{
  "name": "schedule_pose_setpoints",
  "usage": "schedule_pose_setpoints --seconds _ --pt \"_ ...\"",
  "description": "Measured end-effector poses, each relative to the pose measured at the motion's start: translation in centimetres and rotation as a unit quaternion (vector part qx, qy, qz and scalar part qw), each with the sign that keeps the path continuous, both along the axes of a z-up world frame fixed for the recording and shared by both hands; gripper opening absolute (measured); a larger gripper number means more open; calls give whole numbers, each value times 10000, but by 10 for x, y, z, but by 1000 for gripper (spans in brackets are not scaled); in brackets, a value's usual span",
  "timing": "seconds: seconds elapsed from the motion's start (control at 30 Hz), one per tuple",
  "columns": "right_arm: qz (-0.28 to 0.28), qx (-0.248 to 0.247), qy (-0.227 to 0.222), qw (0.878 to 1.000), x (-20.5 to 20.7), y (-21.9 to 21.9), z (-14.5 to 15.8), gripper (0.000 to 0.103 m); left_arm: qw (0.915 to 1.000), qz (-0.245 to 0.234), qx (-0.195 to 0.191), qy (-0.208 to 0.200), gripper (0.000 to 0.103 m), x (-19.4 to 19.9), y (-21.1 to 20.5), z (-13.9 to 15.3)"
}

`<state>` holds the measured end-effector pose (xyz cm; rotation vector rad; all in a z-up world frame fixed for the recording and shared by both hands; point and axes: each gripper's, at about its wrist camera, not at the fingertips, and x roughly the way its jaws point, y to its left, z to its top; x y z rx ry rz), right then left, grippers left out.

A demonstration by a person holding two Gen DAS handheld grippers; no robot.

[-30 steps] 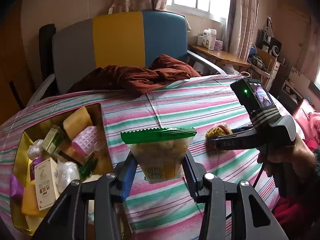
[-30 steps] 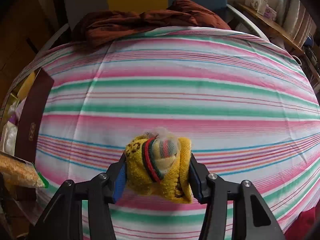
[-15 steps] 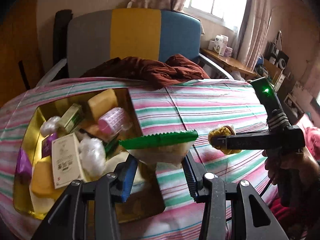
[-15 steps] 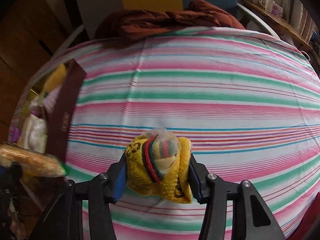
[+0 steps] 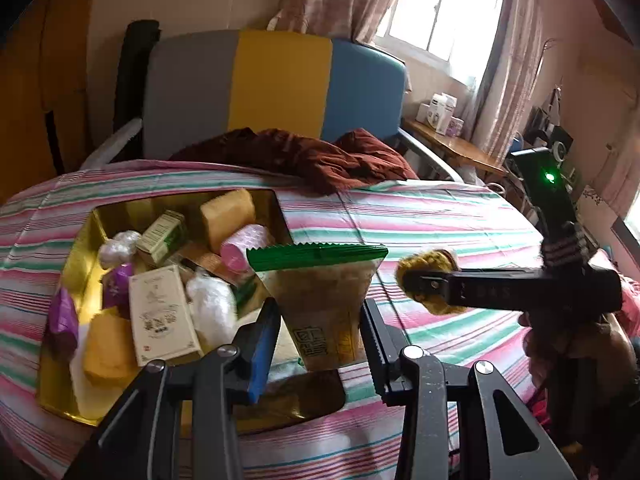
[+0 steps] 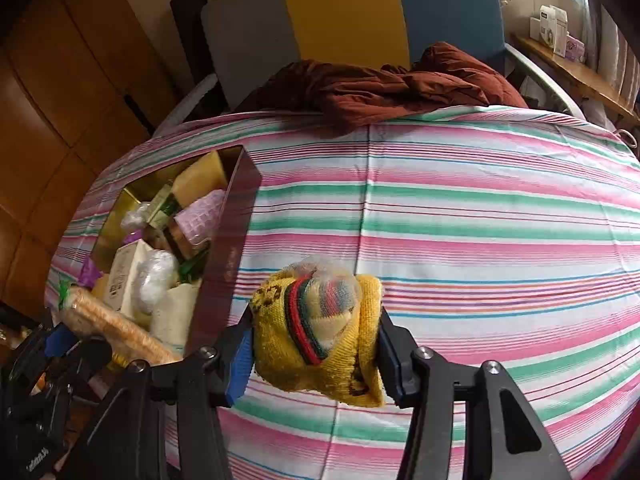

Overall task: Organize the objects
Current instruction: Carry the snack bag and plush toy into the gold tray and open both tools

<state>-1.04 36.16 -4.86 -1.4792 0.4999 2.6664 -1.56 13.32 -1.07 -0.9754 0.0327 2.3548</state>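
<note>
My left gripper (image 5: 318, 332) is shut on a clear snack bag with a green top (image 5: 324, 300) and holds it above the near right corner of a gold box (image 5: 80, 248). The box is full of several packets and small boxes. My right gripper (image 6: 316, 344) is shut on a yellow knitted sock bundle (image 6: 320, 336) and holds it above the striped bedsheet, just right of the box (image 6: 236, 216). The right gripper and its bundle (image 5: 432, 276) also show in the left wrist view. The snack bag (image 6: 116, 328) shows at the lower left of the right wrist view.
A striped sheet (image 6: 480, 216) covers the bed. A crumpled dark red blanket (image 5: 304, 156) lies at the far edge against a grey, yellow and blue headboard (image 5: 280, 84). A wooden shelf with small boxes (image 5: 444, 116) stands at the right by the window.
Both grippers have moved left toward the gold box with their loads. The snack bag has gone from over the sheet to over the box's near right corner.
</note>
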Motion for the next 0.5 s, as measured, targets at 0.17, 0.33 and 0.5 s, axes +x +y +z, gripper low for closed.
schedule_pose_setpoints --seconds 0.17,0.33,0.5 --pt "150 -132 168 9997 2 -15 6 52 9996 265 -89 61 41 -6 -21 3" --pt "554 -287 391 9973 -3 -46 19 52 9973 694 -209 96 41 -12 -64 5" --pt "1002 -312 558 9929 -19 -85 26 52 9926 1150 -330 204 41 -26 -105 8"
